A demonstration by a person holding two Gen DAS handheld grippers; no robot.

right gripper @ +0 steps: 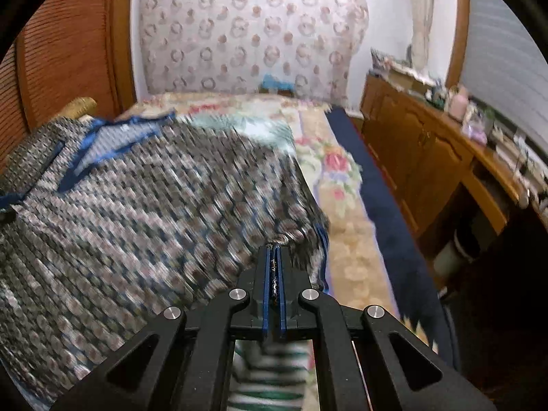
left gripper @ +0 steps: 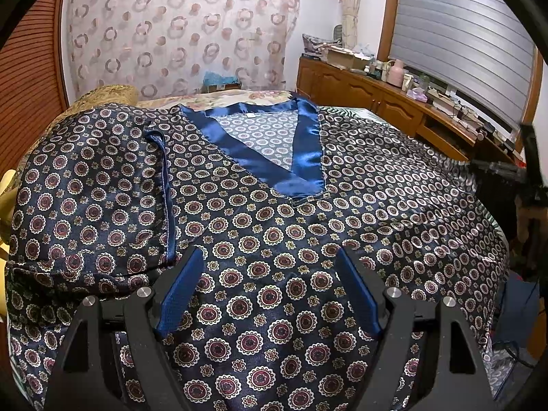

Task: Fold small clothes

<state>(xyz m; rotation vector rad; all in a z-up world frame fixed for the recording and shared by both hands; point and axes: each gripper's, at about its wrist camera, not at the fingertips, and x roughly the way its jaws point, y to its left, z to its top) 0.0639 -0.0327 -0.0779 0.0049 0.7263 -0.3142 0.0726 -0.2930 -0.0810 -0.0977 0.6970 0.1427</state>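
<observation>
Right hand-held gripper (right gripper: 274,257) pinching satin medallion-print shirt (left gripper: 274,212) edge, left hand-held gripper (left gripper: 270,267) spread wide above it

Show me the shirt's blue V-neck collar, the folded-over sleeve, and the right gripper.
blue V-neck collar (left gripper: 301,174), left wrist view, satin band near the V's tip.
folded-over sleeve (left gripper: 89,198), left wrist view, middle of the sleeve.
right gripper (right gripper: 274,257), right wrist view, between the fingertips.

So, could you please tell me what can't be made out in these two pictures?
- Right wrist view: the shirt is smeared by motion blur, so its print and folds are unreadable.
- Right wrist view: how much cloth the right gripper pinches is hidden between its shut fingers.
- Left wrist view: the shirt's hem is covered by the left gripper and cut off by the bottom edge.
- Both views: the items on the sideboard are too small.
</observation>
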